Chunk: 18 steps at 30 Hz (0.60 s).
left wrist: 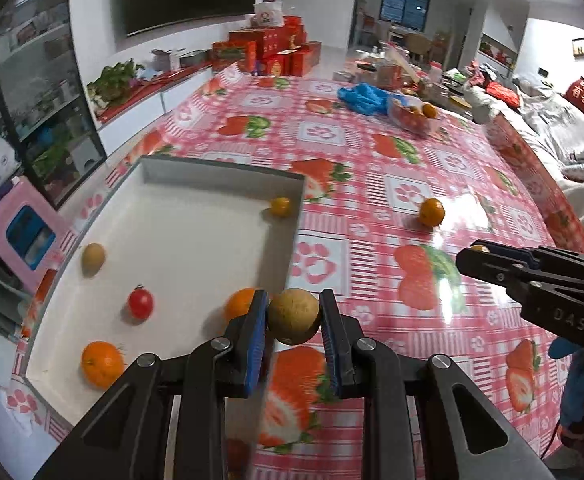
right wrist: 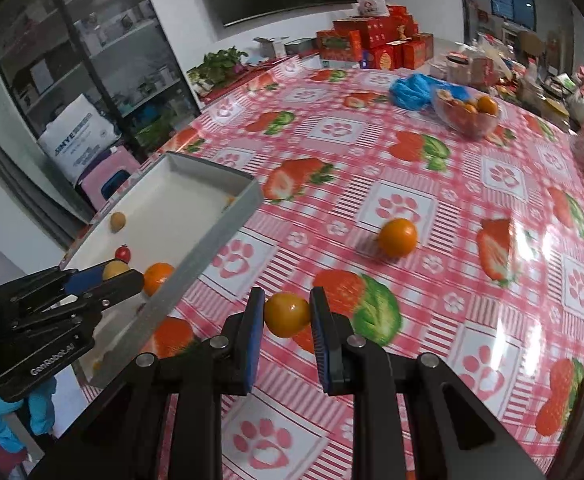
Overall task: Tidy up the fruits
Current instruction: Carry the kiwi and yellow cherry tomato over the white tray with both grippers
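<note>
My left gripper [left wrist: 294,316] is shut on a round tan-brown fruit [left wrist: 293,316], held above the near right edge of the white tray [left wrist: 195,240]. In the tray lie a second brown fruit [left wrist: 93,258], a red tomato [left wrist: 140,302], two oranges [left wrist: 101,364] [left wrist: 239,303] and a small yellow-orange fruit [left wrist: 281,206]. My right gripper [right wrist: 285,314] is shut on a small yellow-orange fruit [right wrist: 286,314], lifted over the tablecloth right of the tray [right wrist: 211,236]. Another orange [right wrist: 398,237] lies loose on the cloth beyond it. Each gripper shows in the other's view: the right gripper [left wrist: 480,250] and the left gripper [right wrist: 115,274].
The table has a pink checked cloth with strawberry prints [left wrist: 372,208]. A clear bag of oranges [right wrist: 468,114] and a blue plastic bag [right wrist: 412,90] sit at the far side. Red gift boxes [right wrist: 376,42], a glass cabinet [right wrist: 91,60] and a pink stool [right wrist: 107,180] stand beyond the table.
</note>
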Each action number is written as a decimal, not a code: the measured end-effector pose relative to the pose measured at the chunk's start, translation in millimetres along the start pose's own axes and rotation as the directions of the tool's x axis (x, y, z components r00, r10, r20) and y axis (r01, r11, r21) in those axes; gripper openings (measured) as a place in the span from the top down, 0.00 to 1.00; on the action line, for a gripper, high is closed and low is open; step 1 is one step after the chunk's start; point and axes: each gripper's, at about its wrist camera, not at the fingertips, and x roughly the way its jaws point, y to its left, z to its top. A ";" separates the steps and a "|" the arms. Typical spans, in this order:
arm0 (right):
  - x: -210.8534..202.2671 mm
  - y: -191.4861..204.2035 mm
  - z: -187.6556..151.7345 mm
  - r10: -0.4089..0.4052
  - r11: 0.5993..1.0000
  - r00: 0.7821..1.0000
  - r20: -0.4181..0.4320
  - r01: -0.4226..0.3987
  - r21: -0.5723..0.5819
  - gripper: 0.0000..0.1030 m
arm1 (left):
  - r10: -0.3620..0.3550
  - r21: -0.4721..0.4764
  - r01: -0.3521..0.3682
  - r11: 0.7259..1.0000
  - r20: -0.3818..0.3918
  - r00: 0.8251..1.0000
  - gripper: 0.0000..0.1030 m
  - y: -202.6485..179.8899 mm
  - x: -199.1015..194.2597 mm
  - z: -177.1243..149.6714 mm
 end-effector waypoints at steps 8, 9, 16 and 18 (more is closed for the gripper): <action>22.8 41.0 14.1 0.026 0.998 0.999 -0.042 -0.028 -0.055 0.76 | 0.040 -0.029 -0.040 0.999 -0.008 0.999 0.74 30.8 10.3 -5.1; 25.0 45.0 15.3 0.030 0.998 0.998 -0.047 -0.033 -0.062 0.76 | 0.042 -0.038 -0.043 0.998 -0.012 0.999 0.74 36.4 11.9 -5.8; 42.6 78.1 25.7 0.060 0.991 0.996 -0.072 -0.068 -0.112 0.76 | 0.060 -0.084 -0.062 0.995 -0.018 0.998 0.74 64.6 17.0 -7.2; 46.8 85.8 27.4 0.066 0.989 0.995 -0.078 -0.076 -0.124 0.76 | 0.066 -0.087 -0.068 0.994 -0.017 0.998 0.74 69.2 17.4 -7.4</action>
